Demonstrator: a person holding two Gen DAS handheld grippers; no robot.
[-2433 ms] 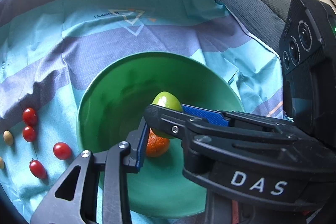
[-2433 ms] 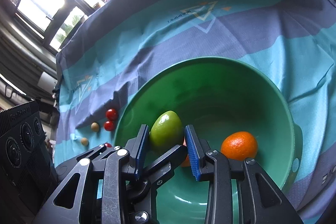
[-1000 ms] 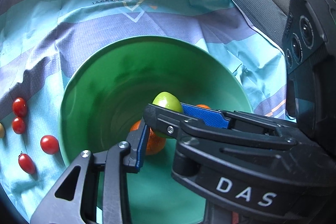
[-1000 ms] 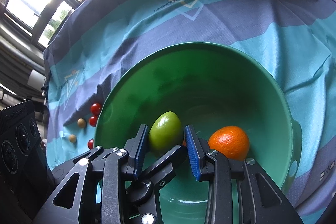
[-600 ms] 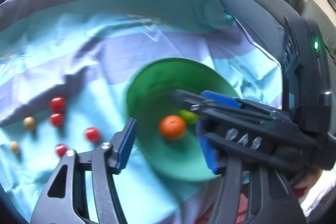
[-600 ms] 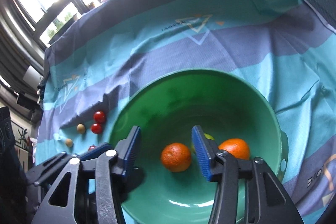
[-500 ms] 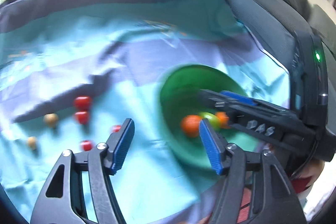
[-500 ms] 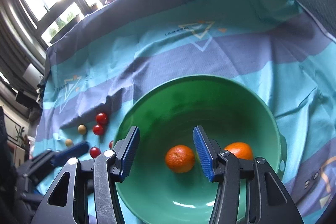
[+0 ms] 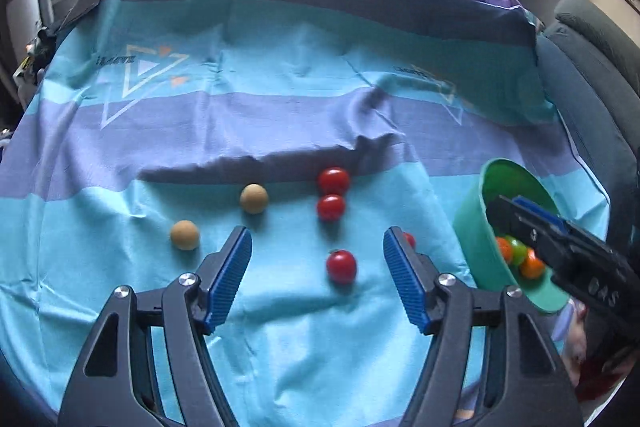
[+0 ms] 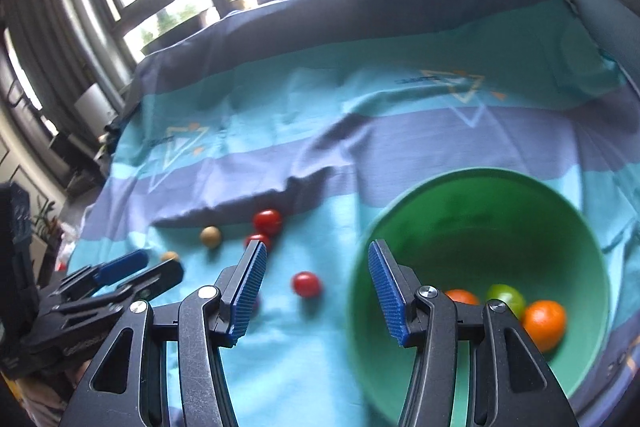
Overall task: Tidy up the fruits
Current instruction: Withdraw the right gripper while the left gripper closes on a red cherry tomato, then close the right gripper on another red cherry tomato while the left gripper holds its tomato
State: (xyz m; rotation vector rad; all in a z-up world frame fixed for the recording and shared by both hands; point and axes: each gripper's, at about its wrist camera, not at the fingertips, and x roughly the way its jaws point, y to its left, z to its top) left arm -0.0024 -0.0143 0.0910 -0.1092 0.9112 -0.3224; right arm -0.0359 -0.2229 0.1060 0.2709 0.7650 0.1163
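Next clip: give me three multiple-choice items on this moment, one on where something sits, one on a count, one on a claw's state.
1. Where is the green fruit?
A. In the green bowl
B. On the cloth
C. In the right claw

2. How many orange fruits are in the bowl?
A. None
B. Two
C. Four

3. The left claw is:
A. Shut on a tomato
B. Shut, empty
C. Open, empty

A: it lies between the oranges inside the bowl.
B: the right wrist view shows two.
C: its blue pads stand apart, gripping nothing.
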